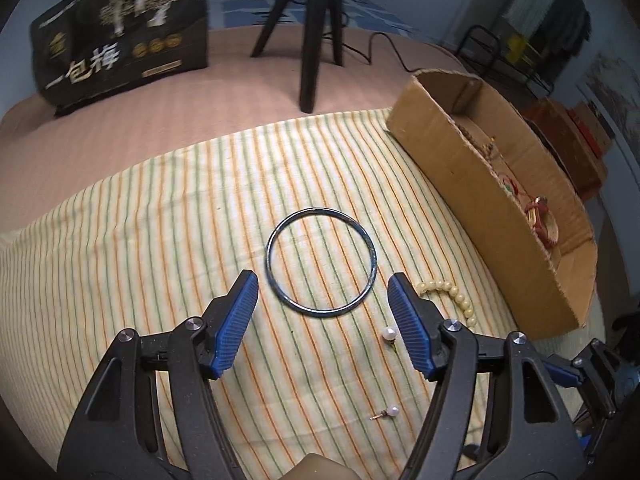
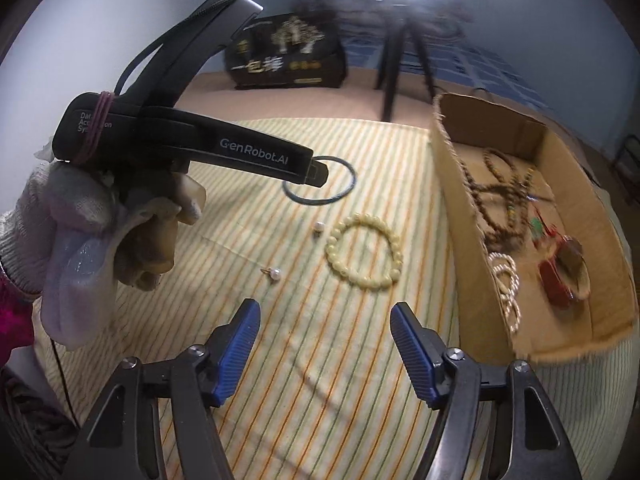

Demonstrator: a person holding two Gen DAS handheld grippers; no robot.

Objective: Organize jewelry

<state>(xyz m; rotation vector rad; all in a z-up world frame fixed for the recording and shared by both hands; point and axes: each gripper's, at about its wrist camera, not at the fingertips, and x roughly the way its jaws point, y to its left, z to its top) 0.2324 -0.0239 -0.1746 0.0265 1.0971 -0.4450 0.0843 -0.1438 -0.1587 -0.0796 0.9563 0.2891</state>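
Observation:
A dark metal bangle lies flat on the striped cloth, just beyond my left gripper, which stands open with nothing between its blue pads. Two pearl earrings and a cream bead bracelet lie to its right. In the right wrist view my right gripper is open above the cloth, short of the cream bracelet. The earrings lie to the bracelet's left. The bangle is partly hidden behind the left gripper's black body, held by a gloved hand.
A cardboard box at the right holds wooden bead strings, a twisted white bangle and red bangles. The box also edges the cloth in the left wrist view. A black tripod and a dark printed bag stand at the back.

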